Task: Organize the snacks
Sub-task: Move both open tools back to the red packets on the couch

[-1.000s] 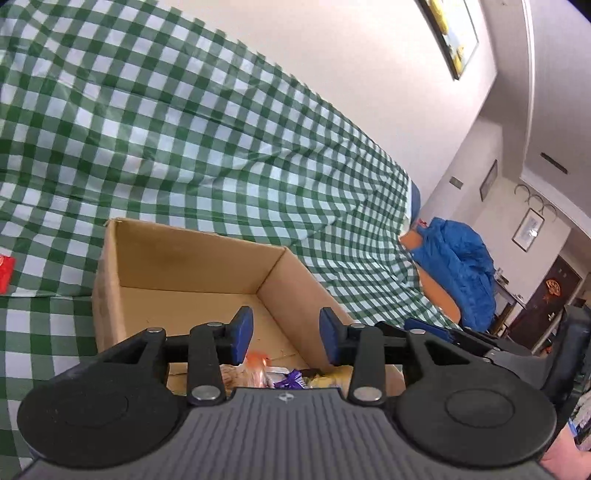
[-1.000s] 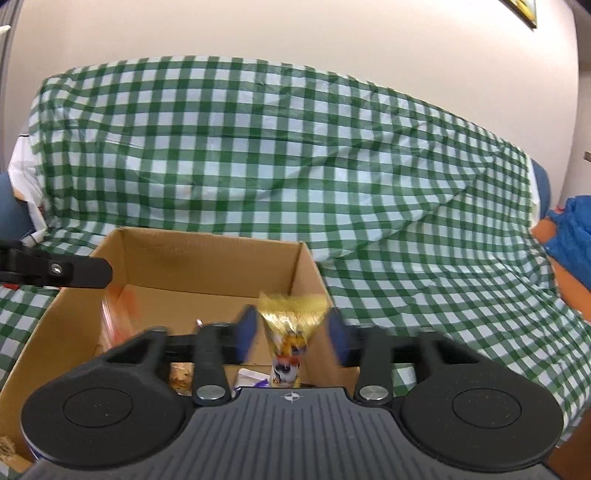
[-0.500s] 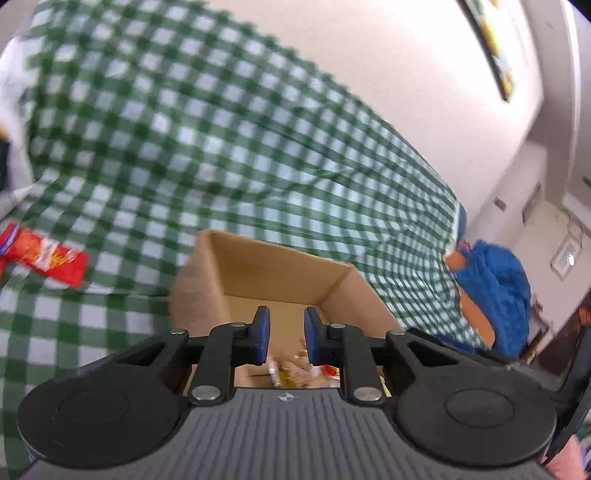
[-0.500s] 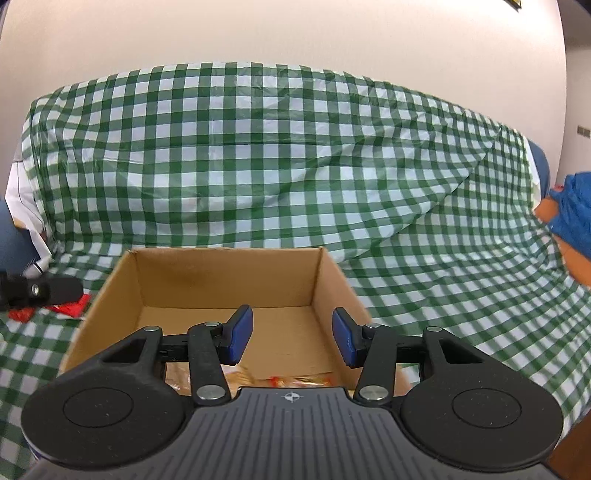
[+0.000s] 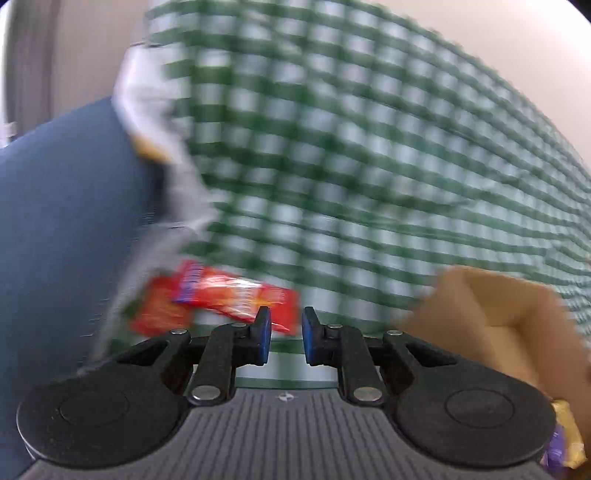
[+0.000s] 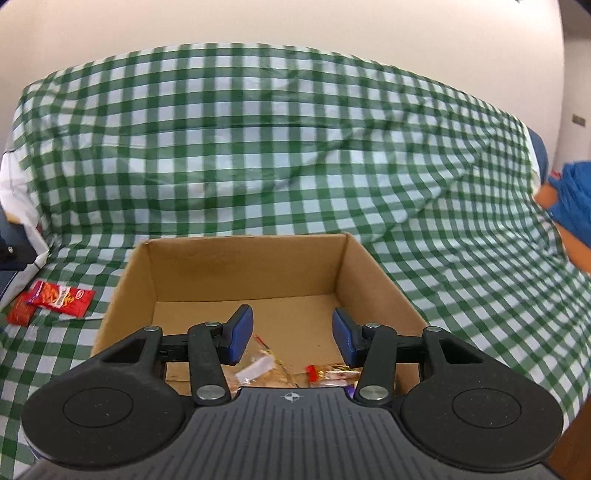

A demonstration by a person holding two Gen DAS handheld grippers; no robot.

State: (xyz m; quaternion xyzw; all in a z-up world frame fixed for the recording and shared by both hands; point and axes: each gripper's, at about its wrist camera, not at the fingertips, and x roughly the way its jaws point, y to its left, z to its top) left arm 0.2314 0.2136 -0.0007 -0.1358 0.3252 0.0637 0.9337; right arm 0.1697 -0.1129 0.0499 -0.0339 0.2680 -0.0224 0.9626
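Note:
A cardboard box [image 6: 354, 273] sits on the green checked cloth [image 6: 280, 147], with several snack packets [image 6: 325, 371] on its floor near the front. My right gripper [image 6: 292, 341] hangs over the box, open and empty. Two red snack packets [image 6: 61, 297] lie on the cloth left of the box. In the blurred left wrist view, my left gripper [image 5: 285, 338] is open by a narrow gap and empty, close in front of the red packets [image 5: 221, 299]. The box [image 5: 509, 325] is at its right.
A dark blue cushion or armrest [image 5: 66, 229] rises at the left, with white cloth [image 5: 162, 147] beside it. A blue garment [image 6: 574, 201] lies at the far right. The wall [image 6: 280, 26] stands behind the covered sofa.
My left gripper swung left from the box toward the red packets. My right gripper dropped the yellow packet into the box a second ago and stays open over it.

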